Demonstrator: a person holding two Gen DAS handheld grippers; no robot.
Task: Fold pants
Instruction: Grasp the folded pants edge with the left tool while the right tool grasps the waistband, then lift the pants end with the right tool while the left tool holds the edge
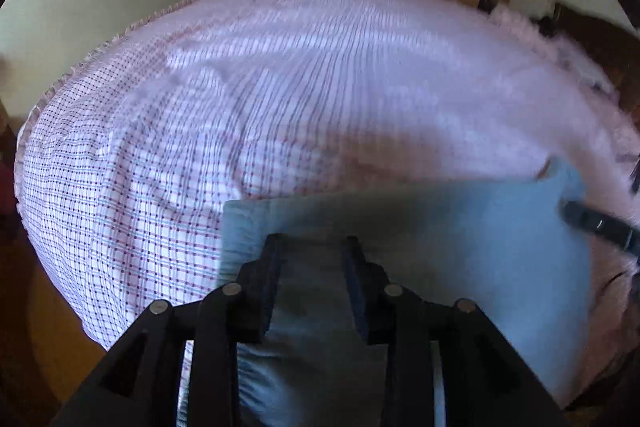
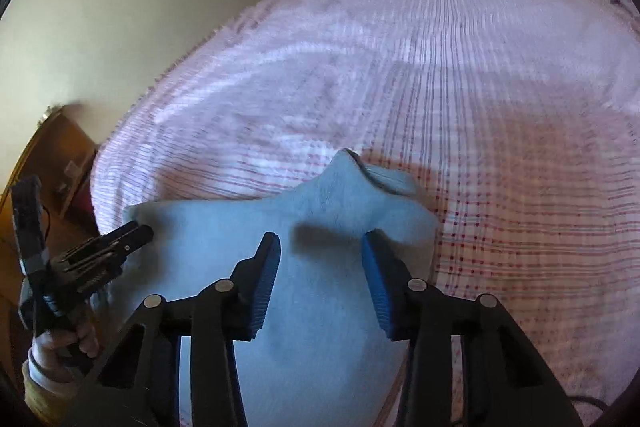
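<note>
Light blue pants lie folded on the checked bedspread, near the bed's near edge, with both claws over them.

The pants (image 2: 328,267) rest flat on the bed (image 2: 500,107), one corner bunched upward toward the bed's middle. The right claw (image 2: 320,275) stands wide above the cloth, gripping nothing. The left claw (image 1: 314,275) is moderately spread over the pants' left part, nothing between its pads; it appears from the side at the pants' left edge in the right wrist view.
</note>
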